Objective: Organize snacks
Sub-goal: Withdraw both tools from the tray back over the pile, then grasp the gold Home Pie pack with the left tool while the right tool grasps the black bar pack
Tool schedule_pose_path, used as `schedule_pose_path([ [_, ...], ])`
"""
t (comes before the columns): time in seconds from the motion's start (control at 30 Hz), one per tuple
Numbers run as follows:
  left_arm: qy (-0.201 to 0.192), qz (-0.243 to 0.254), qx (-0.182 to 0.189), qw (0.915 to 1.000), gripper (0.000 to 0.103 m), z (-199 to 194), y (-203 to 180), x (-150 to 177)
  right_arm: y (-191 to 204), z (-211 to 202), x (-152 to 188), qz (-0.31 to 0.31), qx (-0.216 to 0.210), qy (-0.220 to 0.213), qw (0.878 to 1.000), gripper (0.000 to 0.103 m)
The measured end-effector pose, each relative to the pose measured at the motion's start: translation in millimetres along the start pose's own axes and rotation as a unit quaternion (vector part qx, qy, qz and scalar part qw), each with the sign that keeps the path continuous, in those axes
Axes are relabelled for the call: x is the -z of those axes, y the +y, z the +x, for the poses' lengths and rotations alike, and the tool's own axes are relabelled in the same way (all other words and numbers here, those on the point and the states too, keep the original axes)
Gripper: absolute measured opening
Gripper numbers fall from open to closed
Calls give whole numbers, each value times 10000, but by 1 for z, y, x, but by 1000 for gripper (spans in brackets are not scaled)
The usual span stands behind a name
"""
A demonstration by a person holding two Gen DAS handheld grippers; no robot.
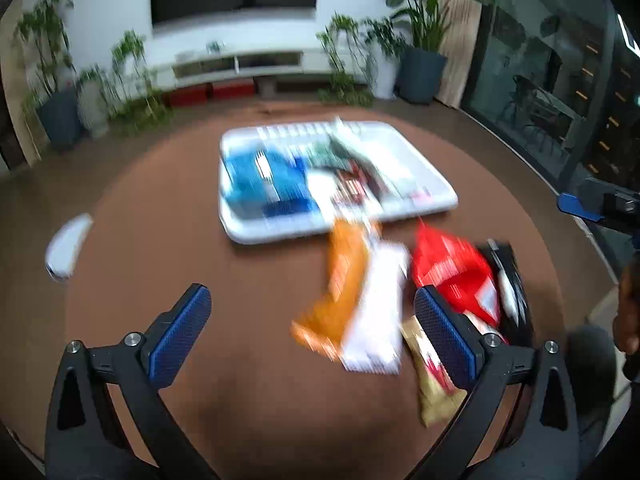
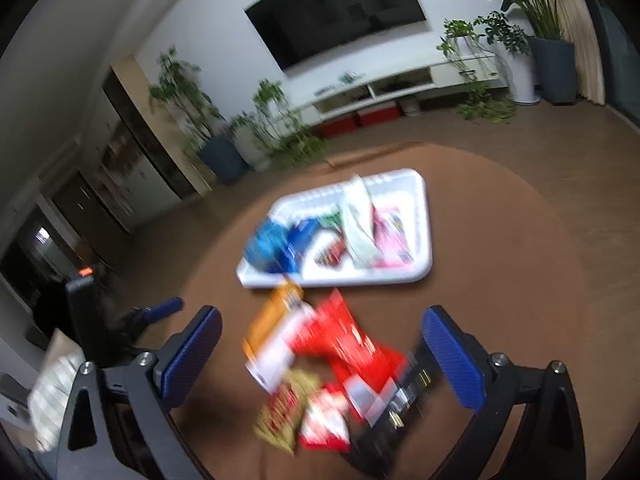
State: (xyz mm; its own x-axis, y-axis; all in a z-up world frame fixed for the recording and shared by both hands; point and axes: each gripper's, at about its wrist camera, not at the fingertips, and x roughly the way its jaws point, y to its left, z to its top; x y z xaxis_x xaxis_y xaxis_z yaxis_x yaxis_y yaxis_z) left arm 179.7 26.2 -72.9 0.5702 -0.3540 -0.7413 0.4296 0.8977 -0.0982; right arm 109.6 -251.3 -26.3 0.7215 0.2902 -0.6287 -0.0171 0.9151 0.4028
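Both pairs of jaws stand wide apart, empty, above the round brown counter (image 1: pixel 160 184). The left gripper (image 1: pixel 312 320) hovers over loose snacks: an orange packet (image 1: pixel 344 280) with a white packet (image 1: pixel 376 312) overlapping it, and beside its right pad a gold packet (image 1: pixel 428 380), a red bag (image 1: pixel 452 272) and a black packet (image 1: pixel 512 280). The right gripper (image 2: pixel 320 344) hangs over the same heap, blurred in both views. Farther out, a white tray (image 1: pixel 240 224) sits on the counter just beyond the pile, holding a blue packet (image 1: pixel 264 180), a green one (image 1: pixel 328 152) and others too smeared to tell. A white object (image 1: pixel 66 248) lies at the counter's left edge.
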Motion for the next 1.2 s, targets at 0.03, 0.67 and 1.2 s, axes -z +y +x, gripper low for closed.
schedule_pose_path([
  [0.03,113,-22,81,9999,103,1,-5,9,0,-1,6,-34,141,63,9999,101],
  [0.67,1066,593,238,9922,61,49,-93,42,-15,14,71,106,1158,941,9887,75],
  [1.2,1233,683,265,9897,30,58,-76,35,-21,32,87,413,1115,1355,9836,72],
])
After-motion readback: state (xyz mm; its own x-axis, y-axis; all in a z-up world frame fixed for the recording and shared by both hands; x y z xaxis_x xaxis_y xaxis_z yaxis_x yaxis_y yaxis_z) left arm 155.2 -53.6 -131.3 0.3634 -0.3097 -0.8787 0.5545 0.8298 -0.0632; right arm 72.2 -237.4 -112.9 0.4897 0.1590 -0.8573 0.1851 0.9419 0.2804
